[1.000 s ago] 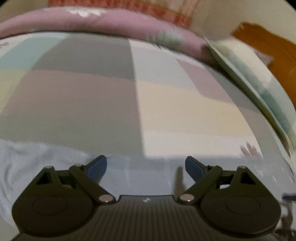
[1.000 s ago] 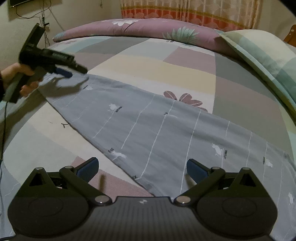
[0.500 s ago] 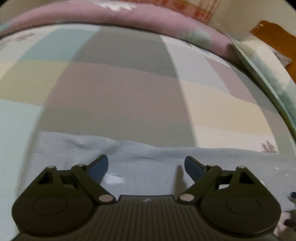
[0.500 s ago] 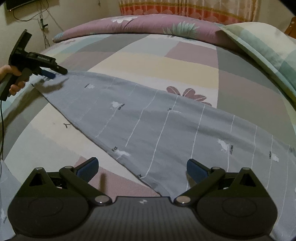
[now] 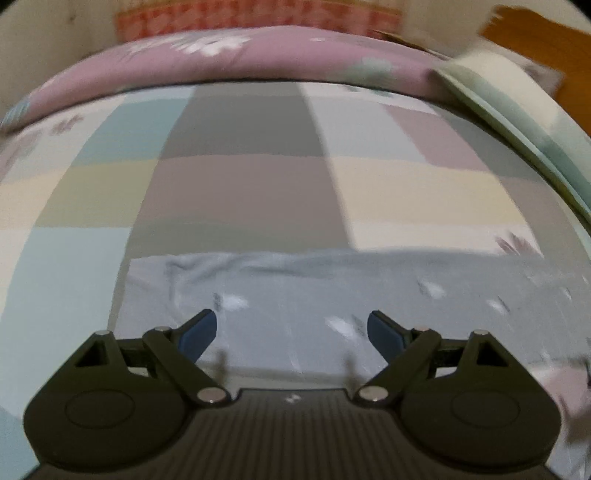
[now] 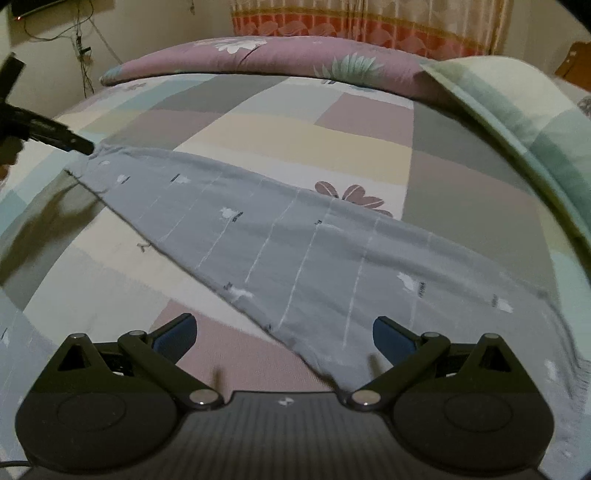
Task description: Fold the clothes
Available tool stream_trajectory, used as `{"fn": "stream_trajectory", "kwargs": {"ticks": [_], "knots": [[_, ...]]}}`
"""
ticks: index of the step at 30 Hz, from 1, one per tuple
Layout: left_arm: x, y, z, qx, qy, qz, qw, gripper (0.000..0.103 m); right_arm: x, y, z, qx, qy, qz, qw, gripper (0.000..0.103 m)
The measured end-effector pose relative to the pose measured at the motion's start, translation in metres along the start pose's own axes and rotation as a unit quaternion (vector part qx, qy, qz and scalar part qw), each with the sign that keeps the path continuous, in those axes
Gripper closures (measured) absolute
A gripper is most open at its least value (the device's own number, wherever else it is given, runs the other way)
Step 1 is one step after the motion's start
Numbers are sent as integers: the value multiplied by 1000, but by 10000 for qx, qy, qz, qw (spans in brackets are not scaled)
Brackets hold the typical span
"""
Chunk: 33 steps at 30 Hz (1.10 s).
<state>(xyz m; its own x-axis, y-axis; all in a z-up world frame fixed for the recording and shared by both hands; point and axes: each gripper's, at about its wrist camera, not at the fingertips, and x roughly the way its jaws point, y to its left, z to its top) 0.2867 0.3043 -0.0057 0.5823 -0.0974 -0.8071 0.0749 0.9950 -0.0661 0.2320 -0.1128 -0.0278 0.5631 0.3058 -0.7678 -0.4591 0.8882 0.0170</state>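
Observation:
A grey garment (image 6: 295,243) with thin white lines and small white marks lies spread flat across the bed. It runs from far left to near right in the right wrist view. My left gripper (image 5: 291,330) is open, just above the garment's left end (image 5: 295,288). It also shows in the right wrist view (image 6: 55,138), at the cloth's far left corner. My right gripper (image 6: 284,334) is open and empty, over the garment's near edge.
The bed has a patchwork sheet (image 6: 303,136) of pastel blocks. A pink flowered pillow (image 6: 277,59) lies along the far side. A green and cream quilt (image 6: 517,107) is heaped at the right. A curtain (image 6: 369,22) hangs behind.
My left gripper has moved left along the garment to its end, and the cloth's left corner now lies stretched out further left. My right gripper has hardly moved. Both stay open.

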Motion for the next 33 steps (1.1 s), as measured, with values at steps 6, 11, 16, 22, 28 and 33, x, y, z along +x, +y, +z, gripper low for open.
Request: {"fn": "stream_trajectory", "kwargs": {"ticks": [6, 11, 16, 22, 28, 33], "knots": [[-60, -88, -77, 665, 275, -860, 9937, 14, -32, -3, -46, -8, 81, -296, 9995, 0], [-72, -168, -149, 1227, 633, -1624, 9770, 14, -57, -7, -89, 4, 169, -586, 9981, 0], [-55, -213, -185, 1361, 590, -1808, 9723, 14, -81, -11, -132, 19, 254, -868, 9959, 0], [-42, -201, -191, 548, 410, -1580, 9851, 14, -75, -22, -168, 659, 547, -613, 9944, 0], [-65, -184, -156, -208, 152, -1368, 9903, 14, -89, -28, -182, 762, 325, -641, 9945, 0], [-64, -258, -101, 371, -2, -2231, 9741, 14, -98, -36, -178, 826, 106, -662, 9943, 0]]}}
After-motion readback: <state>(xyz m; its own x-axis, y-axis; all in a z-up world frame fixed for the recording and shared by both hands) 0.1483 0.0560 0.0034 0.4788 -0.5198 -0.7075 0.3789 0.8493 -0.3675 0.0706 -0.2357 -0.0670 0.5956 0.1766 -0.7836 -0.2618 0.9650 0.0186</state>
